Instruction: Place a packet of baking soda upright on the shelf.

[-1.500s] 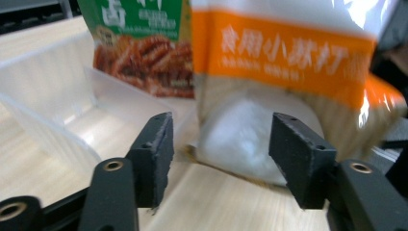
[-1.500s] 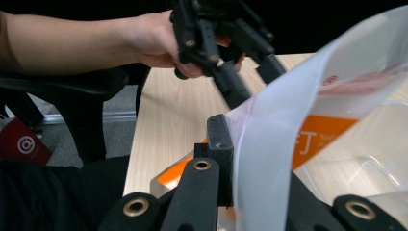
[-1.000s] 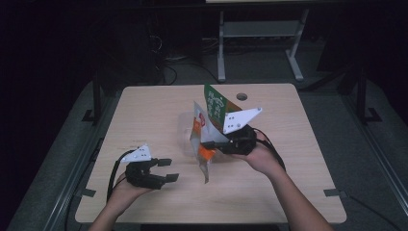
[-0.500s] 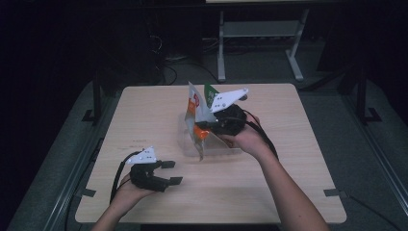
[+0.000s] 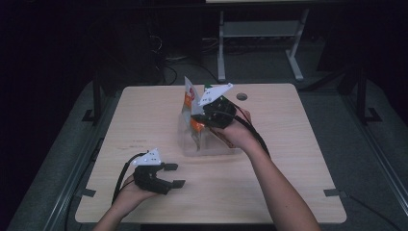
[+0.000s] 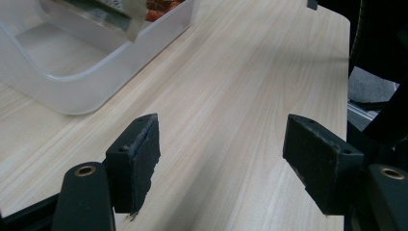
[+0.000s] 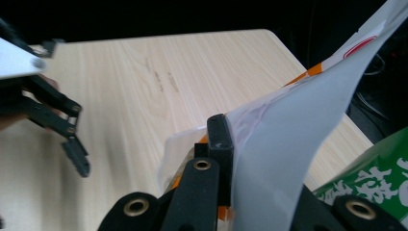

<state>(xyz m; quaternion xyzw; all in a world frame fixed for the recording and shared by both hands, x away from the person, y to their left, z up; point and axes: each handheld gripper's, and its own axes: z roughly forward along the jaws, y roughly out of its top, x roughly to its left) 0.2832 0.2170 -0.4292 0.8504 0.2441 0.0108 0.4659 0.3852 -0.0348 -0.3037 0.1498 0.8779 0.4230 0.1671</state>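
Observation:
My right gripper (image 5: pixel 198 120) is shut on a white and orange snack bag (image 5: pixel 189 97), which hangs upright with its lower end inside a clear plastic tub (image 5: pixel 188 148) at mid table. In the right gripper view the bag (image 7: pixel 298 125) is pinched between the jaws of that gripper (image 7: pixel 231 159), and a green printed part (image 7: pixel 380 185) shows beside it. My left gripper (image 5: pixel 174 175) rests open near the front left of the table, nothing between its jaws. The left gripper view shows that gripper (image 6: pixel 221 159) wide over bare wood, the tub (image 6: pixel 72 91) ahead to its left.
The wooden table (image 5: pixel 288 144) has a round cable hole (image 5: pixel 242 96) near its far edge. Behind the table a grey metal stand (image 5: pixel 260 33) rises from a dark floor. The left gripper (image 7: pixel 72 139) appears at the left of the right gripper view.
My right hand has carried the snack bag leftward and farther back, so the bag now hangs in the tub. The left hand has hardly moved.

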